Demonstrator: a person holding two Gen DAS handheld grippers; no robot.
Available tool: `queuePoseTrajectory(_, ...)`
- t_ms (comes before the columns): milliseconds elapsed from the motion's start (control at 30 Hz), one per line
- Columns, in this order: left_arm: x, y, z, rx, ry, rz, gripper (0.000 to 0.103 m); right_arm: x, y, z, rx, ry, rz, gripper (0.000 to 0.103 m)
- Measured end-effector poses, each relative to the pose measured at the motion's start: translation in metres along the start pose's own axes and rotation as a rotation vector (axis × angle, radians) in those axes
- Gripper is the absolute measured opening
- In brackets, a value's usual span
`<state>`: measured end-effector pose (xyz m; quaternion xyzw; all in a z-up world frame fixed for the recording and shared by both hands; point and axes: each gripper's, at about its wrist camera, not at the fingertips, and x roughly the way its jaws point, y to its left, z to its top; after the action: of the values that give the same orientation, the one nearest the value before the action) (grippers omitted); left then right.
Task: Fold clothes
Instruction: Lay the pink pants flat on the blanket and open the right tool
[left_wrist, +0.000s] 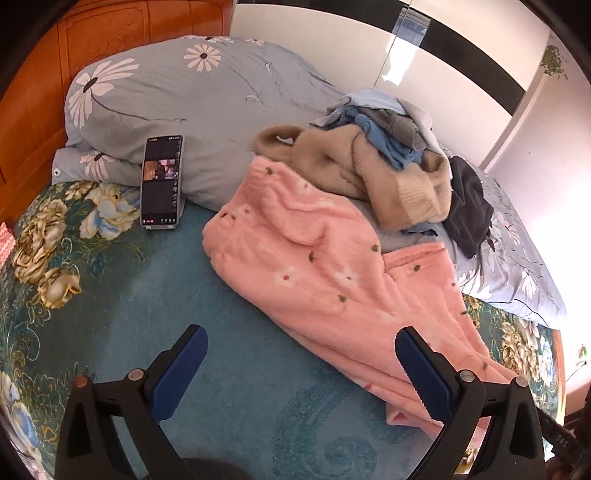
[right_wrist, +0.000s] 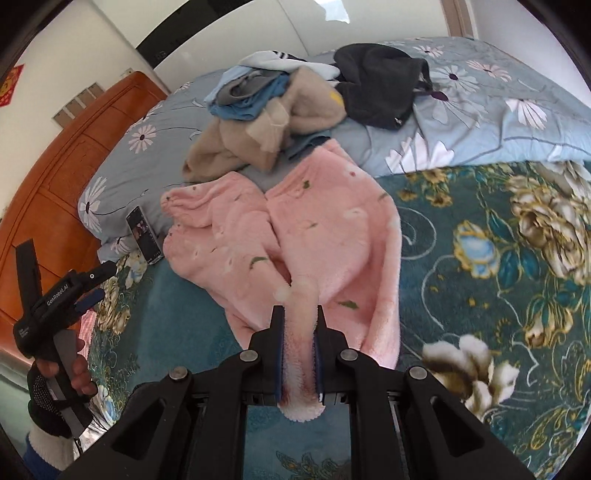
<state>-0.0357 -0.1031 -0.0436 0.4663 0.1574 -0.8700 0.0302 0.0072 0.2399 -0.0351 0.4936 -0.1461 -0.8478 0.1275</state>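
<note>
Pink fleece pants with small flowers (left_wrist: 325, 273) lie spread on the teal floral bed cover (left_wrist: 110, 295). In the right wrist view the pants (right_wrist: 240, 236) show both legs, and my right gripper (right_wrist: 298, 317) is shut on a fold of their near edge. My left gripper (left_wrist: 301, 343) is open and empty, held above the cover just left of the pants' near end. It also shows at the left edge of the right wrist view (right_wrist: 88, 295), held in a gloved hand.
A pile of tan, blue, grey and black clothes (left_wrist: 388, 166) sits beyond the pants on a grey daisy-print duvet (left_wrist: 184, 92). A phone (left_wrist: 161, 181) leans against the duvet. An orange wooden headboard (left_wrist: 33, 110) is at left and a white wardrobe (left_wrist: 332, 44) is behind.
</note>
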Motion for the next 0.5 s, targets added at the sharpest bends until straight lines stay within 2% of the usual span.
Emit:
queuePoseTrajectory(267,0.056,0.050,0.013,-0.094,0.074,0.085,0.103,0.009,-0.032,-0.034,0.053,0.077,-0.060,0.020)
queuePoseTrajectory(433,0.095,0.087,0.025,-0.196,0.129,0.088,0.103,0.025,-0.034,-0.005,0.041,0.066,-0.089,0.042)
queuePoseTrajectory(500,0.111,0.095,0.029,-0.223,0.150,0.092,0.103,0.031,-0.034,0.007,0.035,0.061,-0.101,0.044)
